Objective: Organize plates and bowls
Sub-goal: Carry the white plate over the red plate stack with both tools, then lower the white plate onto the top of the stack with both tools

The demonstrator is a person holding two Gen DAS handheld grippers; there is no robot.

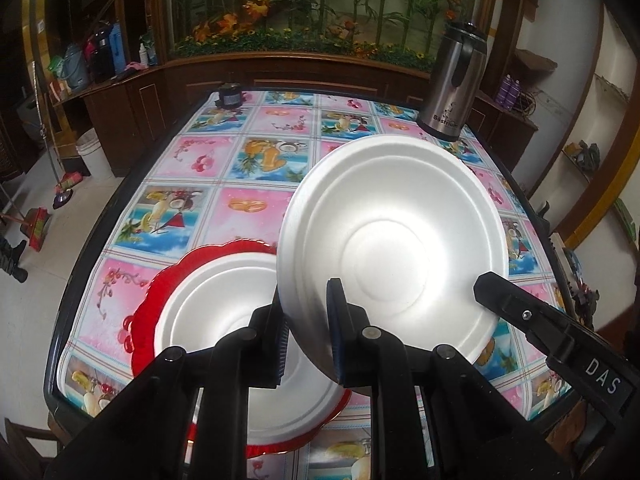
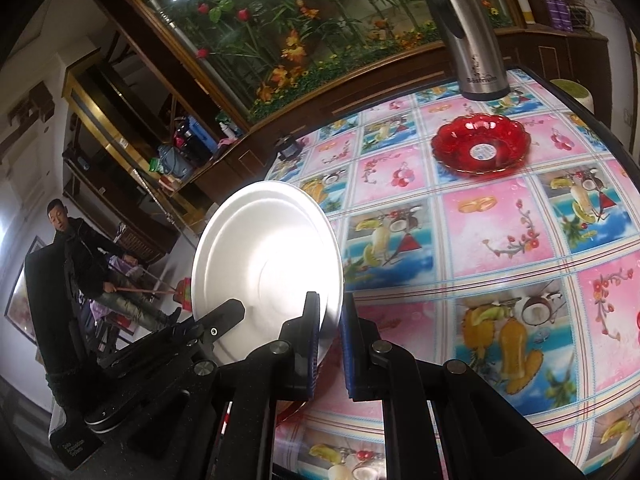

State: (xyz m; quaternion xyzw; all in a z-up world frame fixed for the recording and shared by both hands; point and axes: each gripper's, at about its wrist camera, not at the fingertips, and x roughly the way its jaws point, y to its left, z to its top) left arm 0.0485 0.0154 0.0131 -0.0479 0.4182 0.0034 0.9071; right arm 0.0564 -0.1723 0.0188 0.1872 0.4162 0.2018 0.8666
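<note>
Over the fruit-print tablecloth [image 1: 248, 208], both the left gripper [image 1: 308, 344] and right gripper [image 2: 330, 344] are pinched narrow on one white plate [image 1: 392, 232], lifted and tilted just right of the near red dish [image 1: 148, 312]. That dish holds a second white plate [image 1: 224, 300]. Far side: steel thermos [image 1: 452, 92], small dark jar [image 1: 230, 96], another red dish [image 2: 480, 148], plus wood cabinets.

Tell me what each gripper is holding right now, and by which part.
Both hold the same white foam plate, lifted and tilted above the table. The left gripper and the right gripper each pinch its rim at separate spots.
</note>
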